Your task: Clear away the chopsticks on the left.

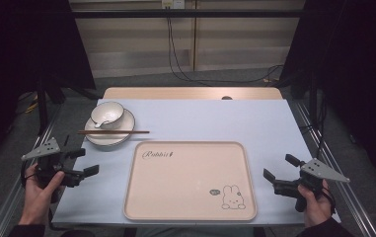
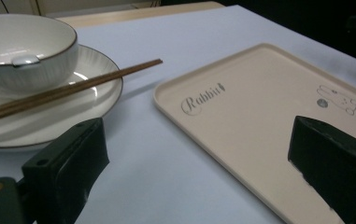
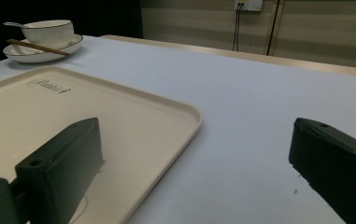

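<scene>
Nothing has been picked up yet, as far as I can judge. The left gripper (image 1: 86,162) sits at the left edge of the table (image 1: 274,123), held in a hand (image 1: 40,185), with its 2 jaws spread wide and nothing between them. The right gripper (image 1: 278,166) is at the opposite edge, also wide open and empty, pointing in toward the tray (image 1: 188,180).

The tray lies flat in the near middle of the table, bare apart from its printed word and small rabbit drawing. The dishes are all stacked together at the far left: a bowl (image 1: 107,114) sitting on a plate (image 1: 121,136), a spoon (image 2: 25,59) resting inside the bowl, and a pair of chopsticks (image 1: 113,132) laid across the plate's near rim, their tips sticking out to the right past it. The stack is near the tray's far left corner but not touching it.

The left gripper is the nearer of the 2 to this stack; its own view looks straight at the plate and the chopsticks, just beyond the jaws. My guess is that the dishes are meant to go onto the tray, and if so the whole job is still ahead: no piece has been moved, and neither gripper is touching anything.
</scene>
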`<state>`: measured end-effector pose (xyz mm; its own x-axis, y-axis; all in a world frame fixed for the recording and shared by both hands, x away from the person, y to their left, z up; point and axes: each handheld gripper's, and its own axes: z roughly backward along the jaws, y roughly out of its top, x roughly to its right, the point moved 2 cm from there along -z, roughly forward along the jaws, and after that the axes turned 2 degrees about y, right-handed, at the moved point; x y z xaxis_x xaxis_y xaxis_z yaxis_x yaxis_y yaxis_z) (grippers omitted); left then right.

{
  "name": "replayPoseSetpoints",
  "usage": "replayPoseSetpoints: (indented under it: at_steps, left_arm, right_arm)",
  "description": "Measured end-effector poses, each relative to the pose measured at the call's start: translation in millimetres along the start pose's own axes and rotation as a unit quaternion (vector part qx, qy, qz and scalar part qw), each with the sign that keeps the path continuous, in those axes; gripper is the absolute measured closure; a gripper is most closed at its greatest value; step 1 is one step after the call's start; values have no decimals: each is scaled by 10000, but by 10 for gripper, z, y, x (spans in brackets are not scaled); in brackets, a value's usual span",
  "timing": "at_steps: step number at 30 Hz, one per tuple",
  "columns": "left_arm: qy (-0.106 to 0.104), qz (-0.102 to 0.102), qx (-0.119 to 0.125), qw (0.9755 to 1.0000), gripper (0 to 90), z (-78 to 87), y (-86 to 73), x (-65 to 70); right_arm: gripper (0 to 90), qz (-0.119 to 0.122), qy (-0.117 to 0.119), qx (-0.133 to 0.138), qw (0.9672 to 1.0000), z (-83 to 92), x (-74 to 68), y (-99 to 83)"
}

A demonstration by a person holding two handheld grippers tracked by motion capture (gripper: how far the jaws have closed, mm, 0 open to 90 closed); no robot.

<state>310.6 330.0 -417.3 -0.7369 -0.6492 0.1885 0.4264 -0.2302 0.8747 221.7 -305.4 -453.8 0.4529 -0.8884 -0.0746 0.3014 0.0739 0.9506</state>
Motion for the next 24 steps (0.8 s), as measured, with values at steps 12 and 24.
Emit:
replayPoseSetpoints:
  at_steps: [12,24]
  left_arm:
    - [79,-289,-322,9990,91,-174,56,-422]
    - [151,-857,-933,9918,138,-548,83,-813]
  right_arm:
    - [29,42,57,34,10000,1,-9,5]
    - [31,9,38,-17,10000,-5,-3,-6]
